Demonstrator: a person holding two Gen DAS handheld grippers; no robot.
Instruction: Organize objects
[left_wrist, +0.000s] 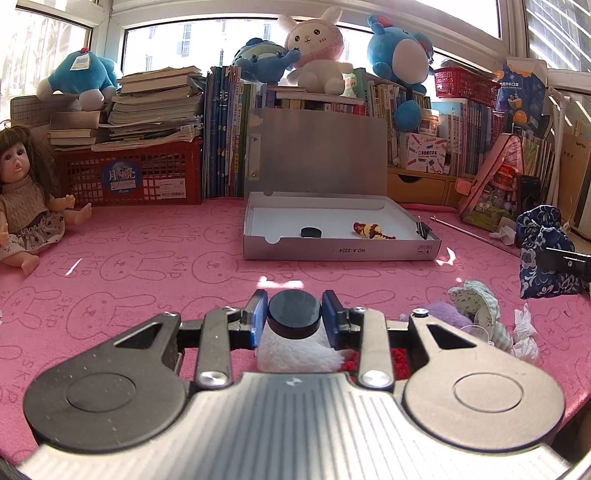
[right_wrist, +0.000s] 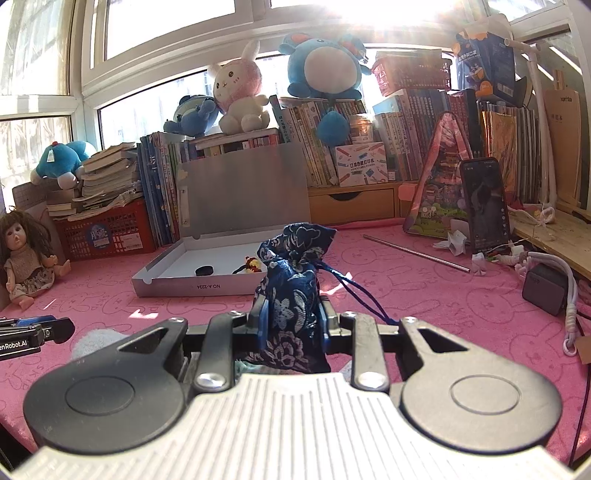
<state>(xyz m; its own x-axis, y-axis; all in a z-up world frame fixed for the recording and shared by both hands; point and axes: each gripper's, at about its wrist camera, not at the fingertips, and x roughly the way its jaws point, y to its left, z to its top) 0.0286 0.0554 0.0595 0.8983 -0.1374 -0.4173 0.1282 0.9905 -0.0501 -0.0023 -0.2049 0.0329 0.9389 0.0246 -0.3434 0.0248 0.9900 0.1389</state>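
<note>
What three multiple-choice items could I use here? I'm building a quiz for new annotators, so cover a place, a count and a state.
1. Where does the doll sit?
A. inside the box
B. on the pink mat, left of the box
C. on the book stack

2. How many black discs show in the left wrist view?
A. one
B. two
C. four

3. What is the right claw doing?
A. gripping the blue floral pouch
B. hanging open over the mat
C. gripping a phone

Key:
1 B, the doll sits on the pink mat, left of the open grey box.
2 B, one black disc is in the left claw, another disc lies in the box.
3 A, the pouch is pinched between its fingers.
</note>
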